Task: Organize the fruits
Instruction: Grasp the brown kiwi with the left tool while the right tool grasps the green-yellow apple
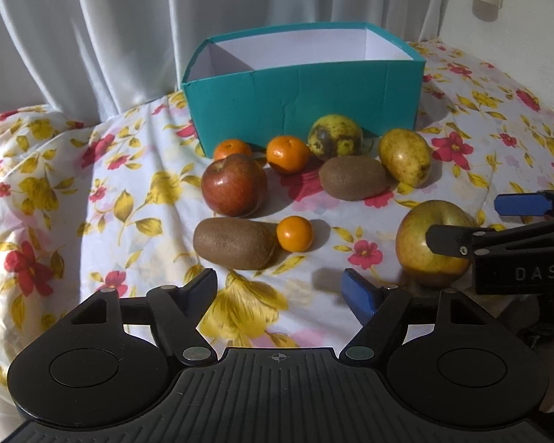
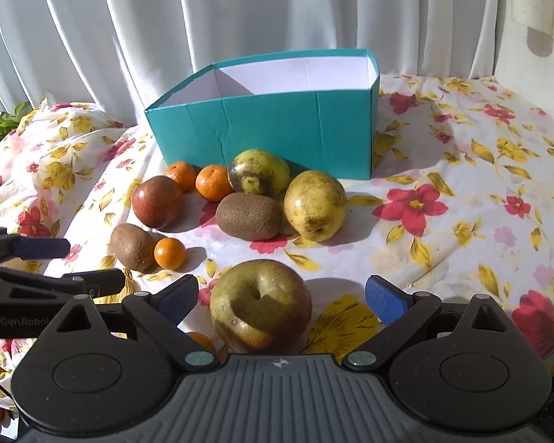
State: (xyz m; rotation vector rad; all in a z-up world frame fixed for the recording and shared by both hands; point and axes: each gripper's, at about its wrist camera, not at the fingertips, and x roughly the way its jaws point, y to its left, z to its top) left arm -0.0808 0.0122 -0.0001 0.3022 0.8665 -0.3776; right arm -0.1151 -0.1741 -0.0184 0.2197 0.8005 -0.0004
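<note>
Right gripper spread wide around smooth yellow-green apple, not touching; left gripper apart over floral cloth; fuzzy oval kiwi ahead.

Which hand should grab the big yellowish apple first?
The right gripper. Its jaws stand open with the yellowish apple already between them. The left gripper is open over bare cloth, off to the apple's side.
</note>
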